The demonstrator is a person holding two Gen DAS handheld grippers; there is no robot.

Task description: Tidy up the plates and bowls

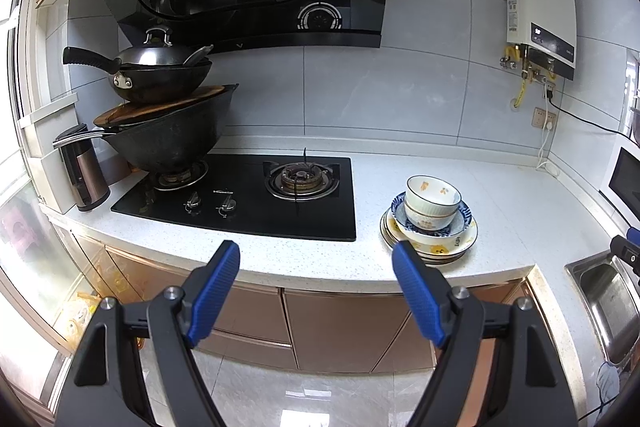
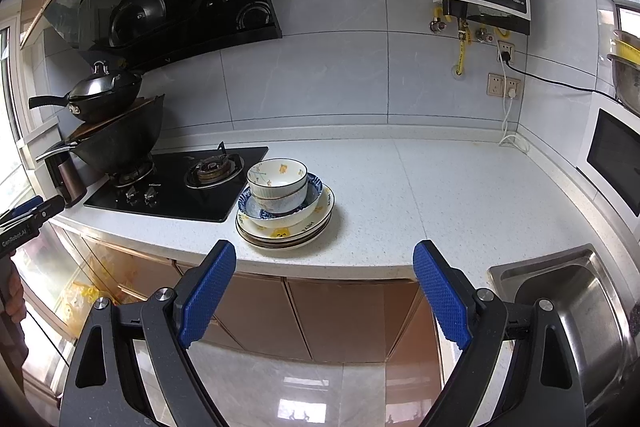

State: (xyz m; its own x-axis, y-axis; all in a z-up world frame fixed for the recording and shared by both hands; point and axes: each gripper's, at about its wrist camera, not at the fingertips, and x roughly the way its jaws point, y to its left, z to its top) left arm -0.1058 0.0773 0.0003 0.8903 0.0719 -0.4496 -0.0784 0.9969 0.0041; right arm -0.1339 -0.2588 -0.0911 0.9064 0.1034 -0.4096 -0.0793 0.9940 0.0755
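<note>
Lettering "GenRobot.AI" on left gripper (image 2: 34, 213) body; both grippers' jaws released, empty; right gripper (image 2: 324, 263) near plates (image 2: 286, 233).

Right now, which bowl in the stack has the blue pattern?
The bottom bowl, the widest one, sitting directly on the plates. The two white bowls nested inside it carry yellow motifs and no blue.

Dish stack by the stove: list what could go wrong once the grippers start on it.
1. The top bowl sits nested in another bowl inside the blue-patterned bowl; lifting it may drag the lower ones or tip the pile.
2. The plates lie close to the counter edge, so a nudge might push them off.
3. The left gripper and right gripper are both open and may crowd each other at one stack.
</note>
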